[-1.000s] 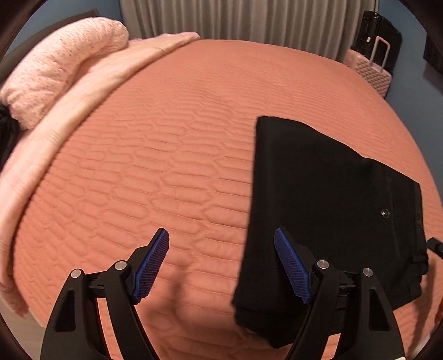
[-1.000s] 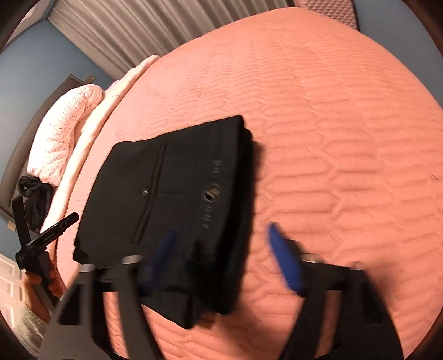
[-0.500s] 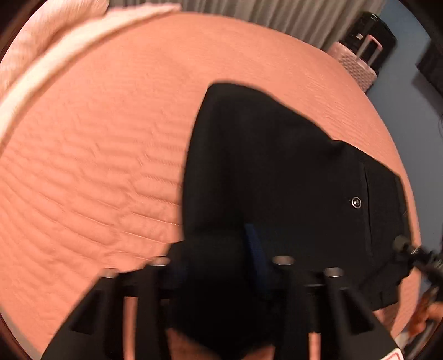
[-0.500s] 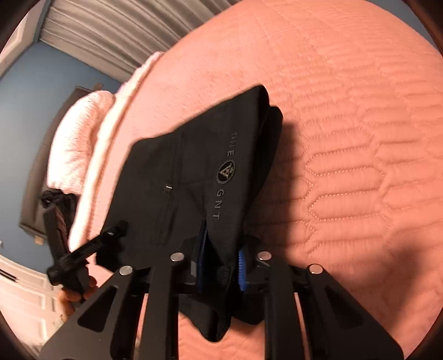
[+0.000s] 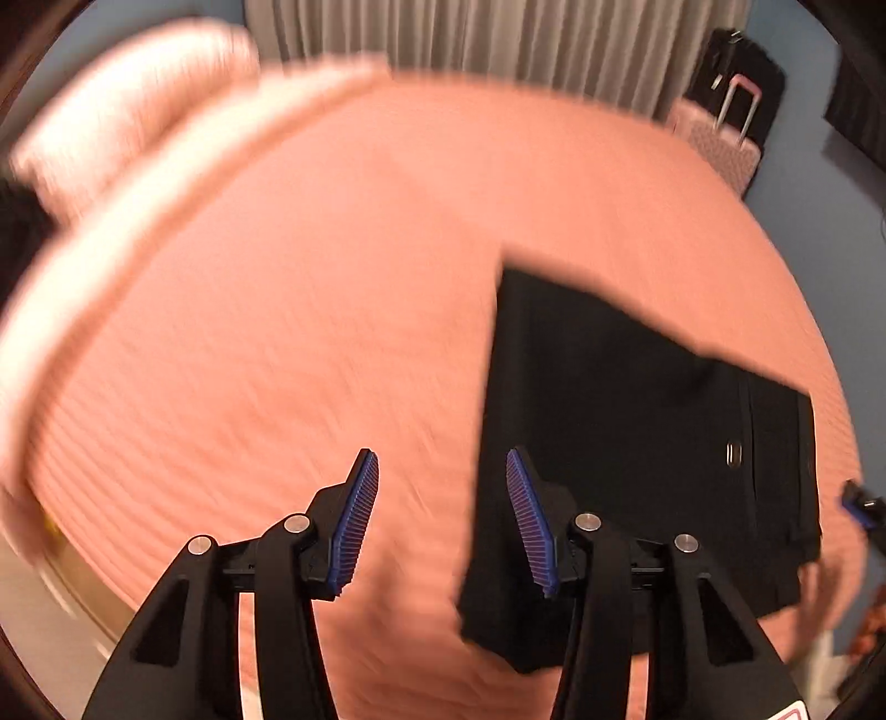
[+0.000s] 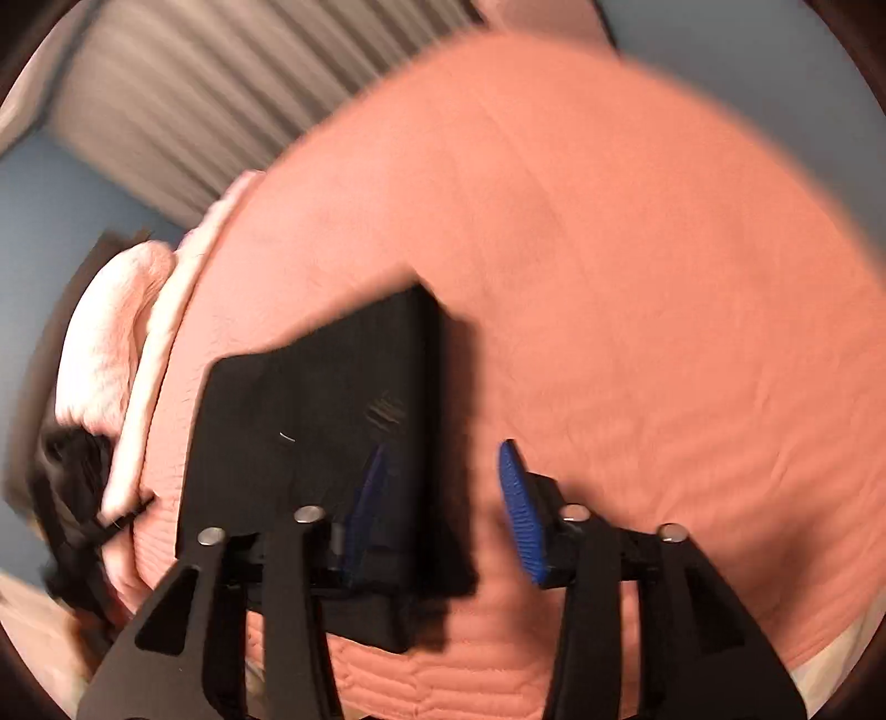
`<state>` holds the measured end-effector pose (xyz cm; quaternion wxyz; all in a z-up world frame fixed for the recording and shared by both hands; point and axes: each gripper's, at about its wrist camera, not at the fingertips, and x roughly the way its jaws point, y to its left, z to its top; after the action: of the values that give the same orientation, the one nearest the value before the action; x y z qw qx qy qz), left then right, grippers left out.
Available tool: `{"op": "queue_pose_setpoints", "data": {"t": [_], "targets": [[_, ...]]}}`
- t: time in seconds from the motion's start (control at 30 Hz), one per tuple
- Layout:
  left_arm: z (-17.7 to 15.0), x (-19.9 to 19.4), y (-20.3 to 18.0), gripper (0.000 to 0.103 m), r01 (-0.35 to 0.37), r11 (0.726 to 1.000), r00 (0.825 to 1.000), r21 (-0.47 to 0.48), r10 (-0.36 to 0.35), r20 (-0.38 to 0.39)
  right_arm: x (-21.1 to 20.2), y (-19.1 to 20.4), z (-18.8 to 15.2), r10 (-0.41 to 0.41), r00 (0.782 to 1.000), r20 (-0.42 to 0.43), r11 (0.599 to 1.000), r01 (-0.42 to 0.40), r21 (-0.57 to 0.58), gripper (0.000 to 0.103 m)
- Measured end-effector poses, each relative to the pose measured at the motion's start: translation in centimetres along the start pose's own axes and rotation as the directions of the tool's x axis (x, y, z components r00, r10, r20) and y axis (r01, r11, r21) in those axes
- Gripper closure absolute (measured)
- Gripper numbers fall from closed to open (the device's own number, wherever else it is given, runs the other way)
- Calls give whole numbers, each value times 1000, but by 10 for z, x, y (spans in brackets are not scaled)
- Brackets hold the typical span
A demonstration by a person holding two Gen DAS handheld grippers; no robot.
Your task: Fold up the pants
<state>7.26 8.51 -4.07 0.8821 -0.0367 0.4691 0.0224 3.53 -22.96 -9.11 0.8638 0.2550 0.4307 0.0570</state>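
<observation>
Both frames motion-blurred. Left gripper (image 5: 442, 518): fingers spread apart, nothing between the blue pads (image 5: 354, 526), only salmon bedspread (image 5: 310, 310) showing in the gap. Black pants (image 5: 626, 443) lie folded flat on the bedspread, near edge just outboard of the right-hand finger and partly behind it, stretching ahead and to the right of the fingertips. Metal button visible on the far-right part of the fabric.

Right gripper (image 6: 443, 509): fingers also apart, holding nothing. Pants (image 6: 310, 421) sit ahead-left of the gap; left-hand pad overlaps the pants' right edge in view, contact unclear. Right-hand pad over bare bedspread (image 6: 637, 277).

Pink pillow (image 5: 127, 94) far ahead-left of left fingers; pink suitcase (image 5: 720, 138) far ahead-right, curtain (image 5: 498, 44) behind.
</observation>
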Motion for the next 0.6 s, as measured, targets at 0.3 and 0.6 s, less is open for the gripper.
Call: {"op": "queue_pose_setpoints", "data": {"t": [0.3, 0.6], "targets": [[11, 115, -92, 45, -16, 957, 992, 290, 51, -115, 115, 34, 36, -162, 981, -104, 977, 144, -156, 103], [89, 147, -123, 39, -44, 957, 983, 287, 93, -160, 173, 56, 68, -139, 973, -183, 970, 96, -224, 103]]}}
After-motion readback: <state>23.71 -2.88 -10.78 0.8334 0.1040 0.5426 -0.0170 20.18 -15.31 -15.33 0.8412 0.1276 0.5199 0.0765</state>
